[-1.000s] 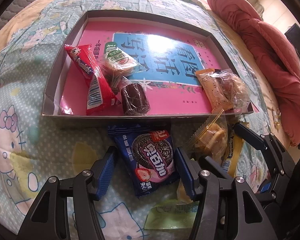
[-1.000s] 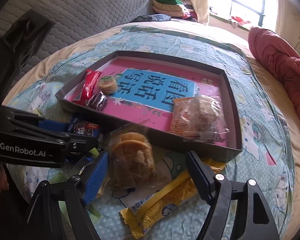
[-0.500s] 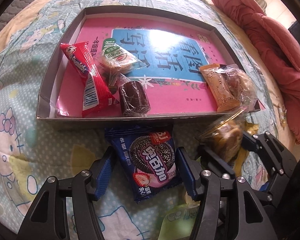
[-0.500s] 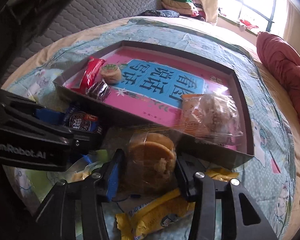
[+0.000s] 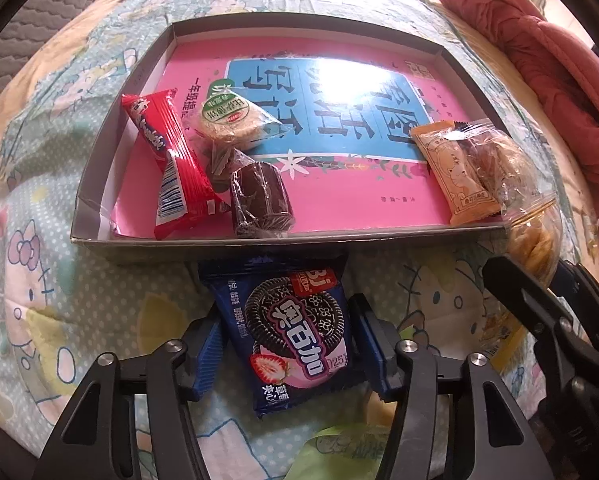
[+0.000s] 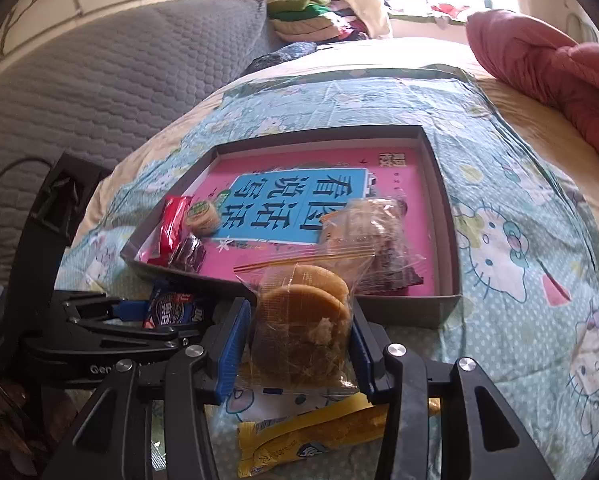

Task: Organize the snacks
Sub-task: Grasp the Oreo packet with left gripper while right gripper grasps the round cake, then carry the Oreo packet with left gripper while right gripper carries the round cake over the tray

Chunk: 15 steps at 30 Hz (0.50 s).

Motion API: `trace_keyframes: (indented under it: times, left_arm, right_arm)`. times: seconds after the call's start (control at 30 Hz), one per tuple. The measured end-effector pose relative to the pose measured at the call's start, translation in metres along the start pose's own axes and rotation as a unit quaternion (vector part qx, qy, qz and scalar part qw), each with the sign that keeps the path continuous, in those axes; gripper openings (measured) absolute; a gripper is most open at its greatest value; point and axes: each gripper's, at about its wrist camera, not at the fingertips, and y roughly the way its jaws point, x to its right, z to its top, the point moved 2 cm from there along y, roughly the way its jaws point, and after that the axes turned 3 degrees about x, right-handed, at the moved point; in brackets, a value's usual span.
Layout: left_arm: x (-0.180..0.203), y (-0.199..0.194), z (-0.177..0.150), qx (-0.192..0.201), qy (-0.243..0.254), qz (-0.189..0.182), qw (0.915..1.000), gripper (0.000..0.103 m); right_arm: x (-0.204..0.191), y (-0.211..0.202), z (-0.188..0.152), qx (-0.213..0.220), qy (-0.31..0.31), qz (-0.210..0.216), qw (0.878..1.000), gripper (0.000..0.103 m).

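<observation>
My left gripper [image 5: 287, 344] is shut on a dark blue Oreo packet [image 5: 291, 328], held just in front of the near wall of the shallow grey box [image 5: 259, 242]. My right gripper [image 6: 299, 340] is shut on a clear bag of round golden cakes [image 6: 303, 312], lifted above the bed before the box's near wall [image 6: 399, 308]. The bag also shows at the right of the left wrist view [image 5: 535, 240]. The box holds a pink and blue book [image 5: 339, 100], a red bar [image 5: 171, 164], a round cookie pack [image 5: 227, 124], a chocolate roll [image 5: 259, 200] and an orange and clear pack [image 5: 471, 172].
A yellow snack bar [image 6: 311, 432] lies on the Hello Kitty bedsheet [image 6: 519, 260] under my right gripper. A pale green wrapper [image 5: 339, 452] lies under my left gripper. A red quilt [image 6: 547, 68] lies at the far right. A grey padded headboard [image 6: 99, 80] stands on the left.
Both grippers closed on their snacks and lifted them. The right gripper with the cake bag rose well above the bed; the left gripper with the Oreo packet moved toward the box.
</observation>
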Motion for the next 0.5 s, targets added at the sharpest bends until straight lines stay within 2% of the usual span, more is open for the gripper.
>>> trace_keyframes:
  times: [0.17,0.5]
  left_arm:
    - [0.008,0.000,-0.003,0.017,0.004,0.001,0.9998,0.053]
    - [-0.009,-0.008,-0.014,0.021,0.004,-0.024,0.9995,0.053]
  right_arm:
    - [0.000,-0.004,0.003,0.008,0.008,0.008,1.000,0.047]
    - [-0.010,-0.011,0.002,0.015,0.003,0.024,1.000,0.047]
